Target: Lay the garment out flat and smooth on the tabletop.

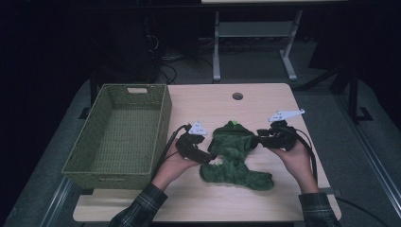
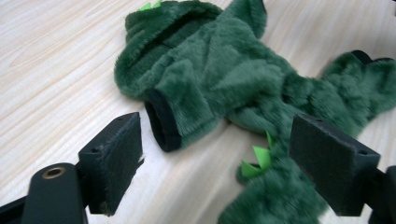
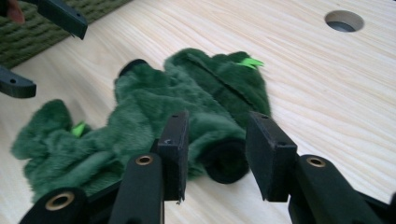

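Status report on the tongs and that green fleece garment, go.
Left tongs open, off the near sleeve cuff. Right tongs astride the other cuff, pads not pressing. Green fleece garment flat on table; basket alongside, nothing blocking.

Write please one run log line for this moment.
left claw: open, off the sleeve | right claw: open around the other sleeve cuff | green plush garment: flat on table | basket: beside
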